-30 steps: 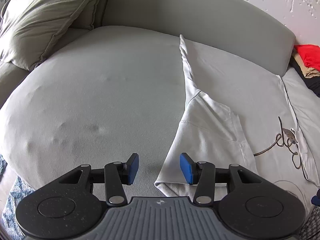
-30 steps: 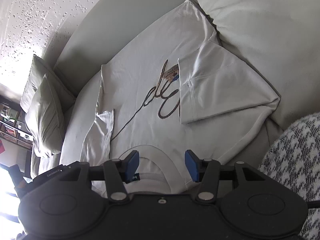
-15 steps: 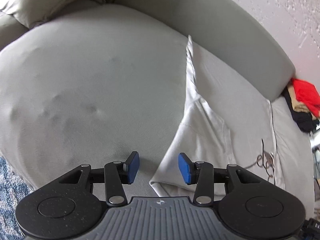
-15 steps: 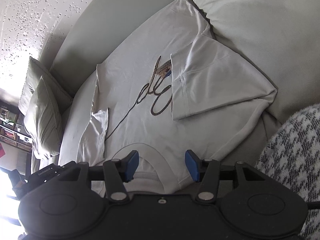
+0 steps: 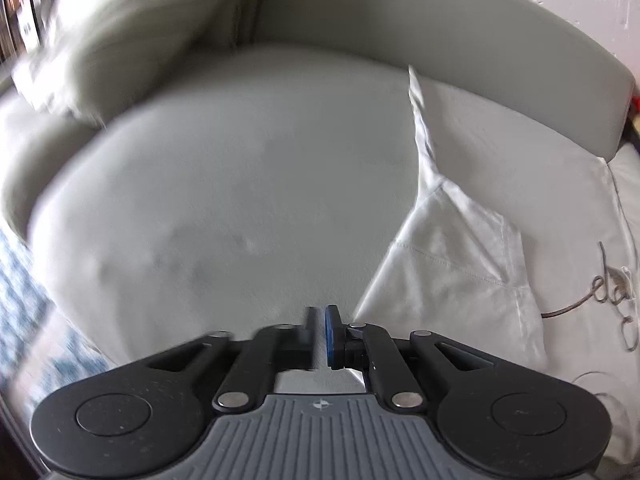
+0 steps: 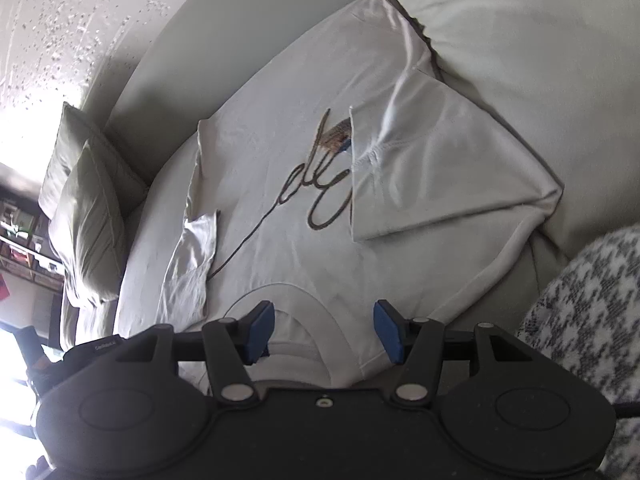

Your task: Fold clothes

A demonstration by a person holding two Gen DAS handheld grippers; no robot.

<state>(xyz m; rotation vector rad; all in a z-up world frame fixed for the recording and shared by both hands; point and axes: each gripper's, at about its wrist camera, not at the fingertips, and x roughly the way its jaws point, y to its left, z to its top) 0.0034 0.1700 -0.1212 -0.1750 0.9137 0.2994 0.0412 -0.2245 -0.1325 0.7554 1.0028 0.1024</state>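
**Fig. Folding in the second sleeve of a T-shirt laid on a sofa.**

The white T-shirt (image 6: 280, 152) lies flat and face up on the sofa seat (image 5: 220, 200), ahead of both tongs, its collar (image 6: 304, 320) nearest the right tongs (image 6: 324, 328). One sleeve (image 6: 440, 176), ahead and to the right of the right tongs, is already folded across the chest and covers part of the script print (image 6: 320, 192). The other sleeve (image 5: 452, 272) is spread outward, just right of the left tongs (image 5: 320, 332).

The left tongs are closing and their pads have almost met. The sleeve's near corner runs in behind the right-hand pad. A pale patch shows beneath the fingers, but it cannot be told whether cloth is caught. The right tongs are opening above the collar, with nothing pinched between them.

The step in hand appears to be the pinch on the spread sleeve's hem.

- Take both layers of the hem, not the sofa cover below.
- Lift only enough to free the cloth.
- Carry it across toward the print so that the crease runs straight from shoulder to bottom hem, matching the folded side.
- The right tongs could steady the collar so that the body does not drag.
- If the pinch has missed, reopen and move right onto the hem.
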